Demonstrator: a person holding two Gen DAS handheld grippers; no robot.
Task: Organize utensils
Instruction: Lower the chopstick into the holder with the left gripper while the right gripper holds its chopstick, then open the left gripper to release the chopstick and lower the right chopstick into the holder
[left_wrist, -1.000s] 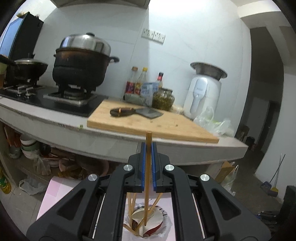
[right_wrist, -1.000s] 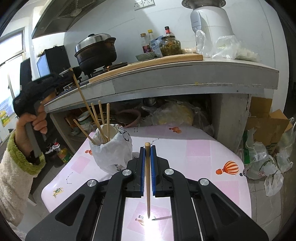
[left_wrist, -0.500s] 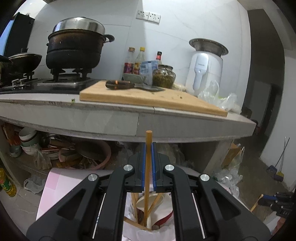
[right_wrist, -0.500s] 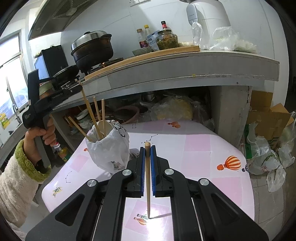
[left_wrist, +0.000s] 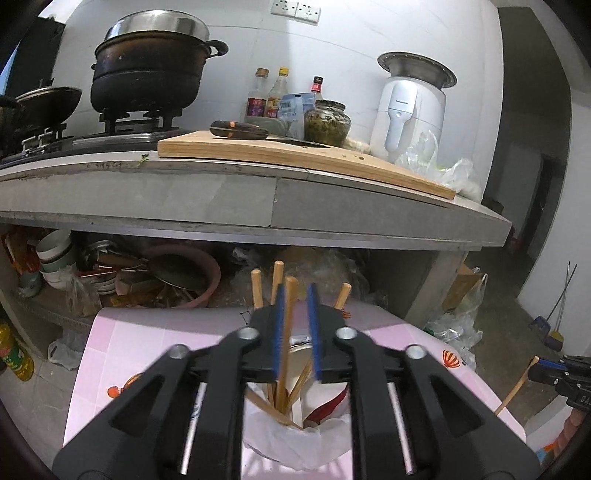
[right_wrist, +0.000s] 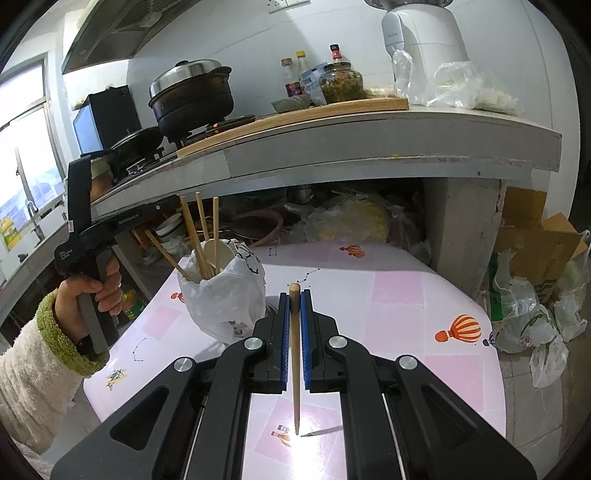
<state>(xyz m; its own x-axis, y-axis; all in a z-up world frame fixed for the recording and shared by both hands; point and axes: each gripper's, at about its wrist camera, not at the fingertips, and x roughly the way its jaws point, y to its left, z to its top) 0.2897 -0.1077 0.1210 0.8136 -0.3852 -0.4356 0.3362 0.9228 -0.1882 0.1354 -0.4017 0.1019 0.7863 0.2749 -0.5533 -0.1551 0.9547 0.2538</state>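
Observation:
A white cup wrapped in a plastic bag (right_wrist: 225, 291) stands on the pink table (right_wrist: 406, 295) with several wooden chopsticks (right_wrist: 199, 236) upright in it. My left gripper (left_wrist: 295, 299) hovers right above the cup (left_wrist: 295, 435), jaws parted; one chopstick (left_wrist: 286, 332) stands loose between them, its lower end in the cup. My right gripper (right_wrist: 294, 299) is shut on one wooden chopstick (right_wrist: 295, 354), held upright with its tip just above the table's near part, to the right of the cup. It shows at the right edge of the left wrist view (left_wrist: 517, 384).
A grey kitchen counter (left_wrist: 258, 195) overhangs the table's far side, bearing a cutting board (left_wrist: 295, 155), pots on a stove (left_wrist: 151, 70), bottles and a white appliance (left_wrist: 410, 103). Bowls and pans (left_wrist: 122, 269) fill the space below. Boxes and bags (right_wrist: 535, 266) lie on the floor at right.
My left gripper has come down over the cup and its jaws have parted, releasing the chopstick into the cup. My right gripper still holds its chopstick in about the same place.

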